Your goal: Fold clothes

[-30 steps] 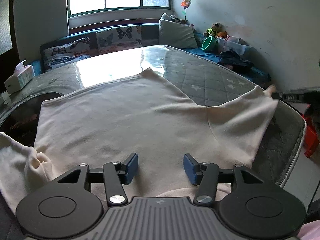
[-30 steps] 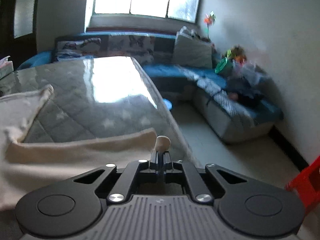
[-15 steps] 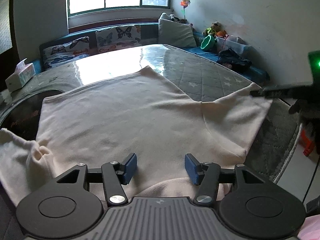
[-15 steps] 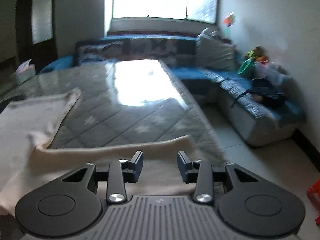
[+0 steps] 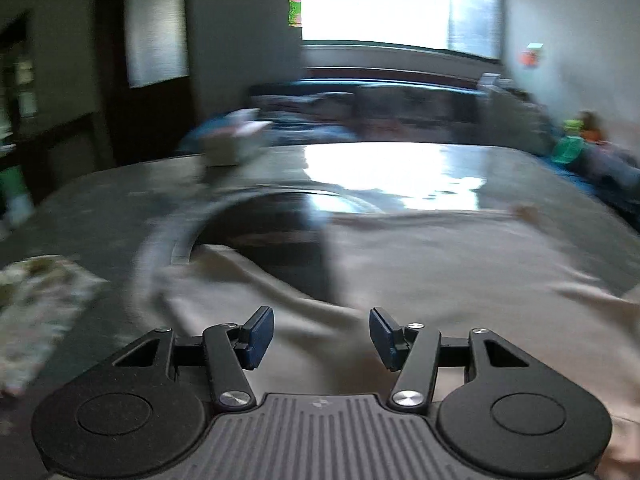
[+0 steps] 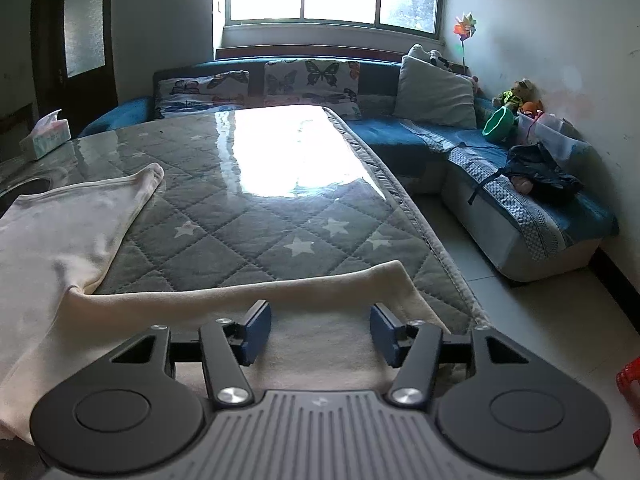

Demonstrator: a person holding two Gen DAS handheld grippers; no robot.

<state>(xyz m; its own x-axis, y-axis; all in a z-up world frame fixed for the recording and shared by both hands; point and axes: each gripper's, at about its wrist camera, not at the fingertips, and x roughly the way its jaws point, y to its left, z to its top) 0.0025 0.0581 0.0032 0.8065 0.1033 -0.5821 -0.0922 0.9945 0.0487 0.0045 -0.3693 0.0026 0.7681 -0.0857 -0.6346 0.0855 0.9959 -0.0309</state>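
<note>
Cream garment: soft matt knit cloth, slightly fuzzy, hemmed edge. Worktop: grey quilted fabric with white stars under a clear glossy sheet, strong window glare. Right claw: matt black plastic arms, shiny metal screws, ribbed grey body, blue matt pads. Left claw: same black plastic, metal screws, blue pads; view motion-blurred. Sofa: blue woven cloth, printed fabric cushions. Floor: smooth pale tiles, semi-gloss. Tissue box: paper.
</note>
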